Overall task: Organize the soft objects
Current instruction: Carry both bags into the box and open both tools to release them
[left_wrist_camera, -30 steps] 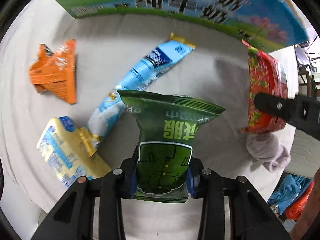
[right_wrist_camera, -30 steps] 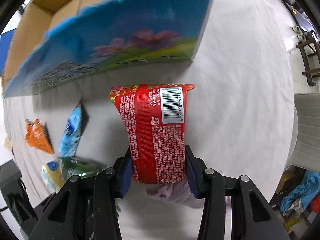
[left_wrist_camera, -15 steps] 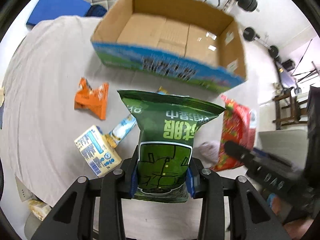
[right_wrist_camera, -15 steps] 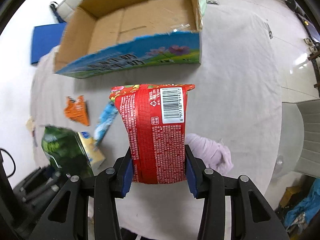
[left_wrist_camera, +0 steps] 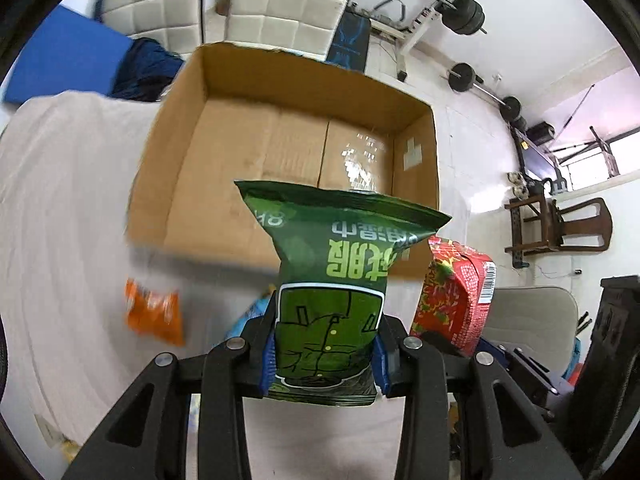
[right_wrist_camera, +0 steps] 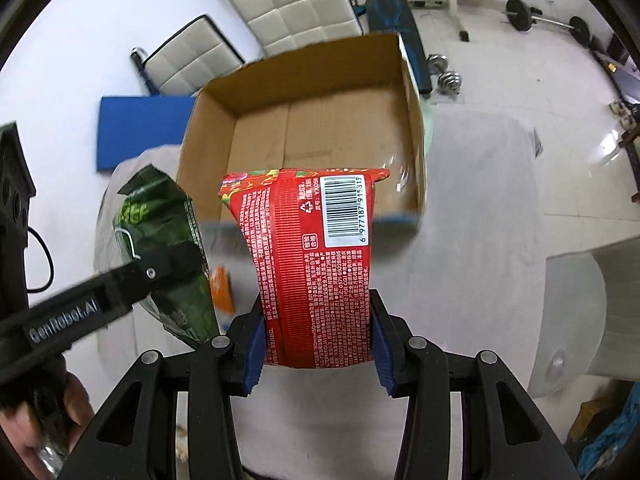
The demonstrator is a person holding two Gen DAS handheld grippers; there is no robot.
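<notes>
Both bags lifted clear of the table, box now below and ahead.

Left gripper [left_wrist_camera: 325, 354] pinches the green bag [left_wrist_camera: 334, 280]; right gripper [right_wrist_camera: 318, 350] clamps the red bag [right_wrist_camera: 312, 264]. A second ago both hung low over the cloth [left_wrist_camera: 60, 220]; now the empty cardboard box [left_wrist_camera: 280, 152] shows its floor: drop-in looks next. Orange packet [left_wrist_camera: 154, 312] remains on the cloth.

Both wrist fisheyes looking steeply down along their claws, sharing the open cardboard box [left_wrist_camera: 296, 152] [right_wrist_camera: 316, 120], motion blurring perhaps the table [left_wrist_camera: 60, 208] [right_wrist_camera: 480, 208] edges.
</notes>
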